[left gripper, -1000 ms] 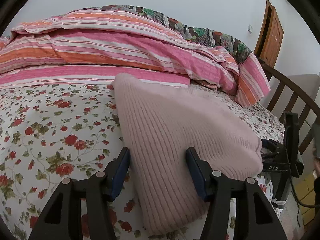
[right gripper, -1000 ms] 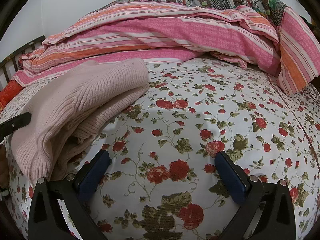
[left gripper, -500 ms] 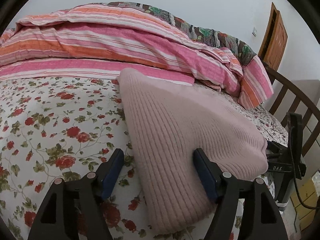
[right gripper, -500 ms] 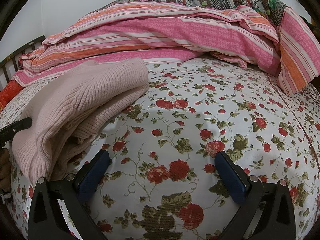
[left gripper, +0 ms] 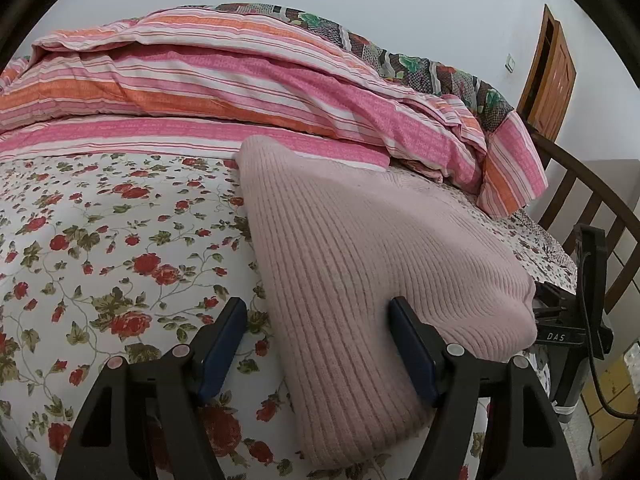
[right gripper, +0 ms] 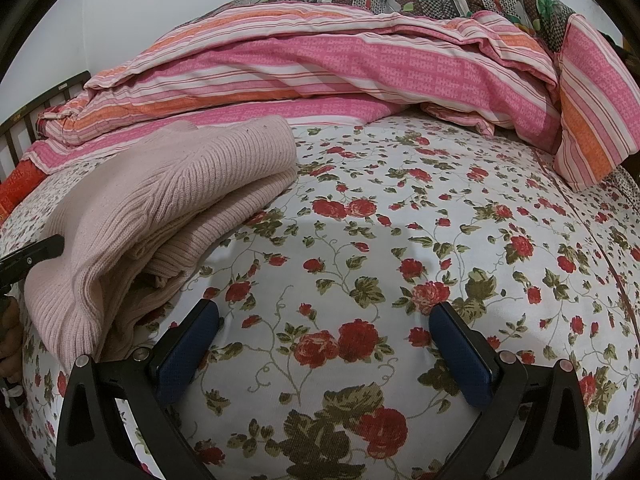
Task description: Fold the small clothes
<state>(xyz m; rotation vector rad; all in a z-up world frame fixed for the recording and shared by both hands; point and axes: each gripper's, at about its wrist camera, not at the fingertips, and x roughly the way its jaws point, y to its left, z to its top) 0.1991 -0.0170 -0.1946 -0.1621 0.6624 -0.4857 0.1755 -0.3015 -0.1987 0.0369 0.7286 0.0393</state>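
A folded pale pink ribbed sweater (left gripper: 360, 248) lies on the floral bed sheet (left gripper: 120, 260), close to the bed's right edge. My left gripper (left gripper: 316, 306) is open over its near end. The left pad (left gripper: 224, 340) stands clear over the sheet and the right pad (left gripper: 412, 348) lies against the knit without pinching it. In the right wrist view the same sweater (right gripper: 168, 208) is a thick stack at the left, with the left gripper's finger (right gripper: 32, 254) showing beside it. My right gripper (right gripper: 325, 308) is open above bare sheet (right gripper: 400, 240), to the right of the sweater.
A bunched pink and orange striped quilt (left gripper: 240, 80) fills the back of the bed. A wooden bed rail (left gripper: 592, 216) and a black stand marked DAS (left gripper: 580, 320) are beyond the right edge, with a wooden door (left gripper: 552, 80) behind. A hand (right gripper: 10, 332) shows at the far left.
The left gripper's jaws have spread wider around the sweater's near end. The right gripper and the sweater stay put.
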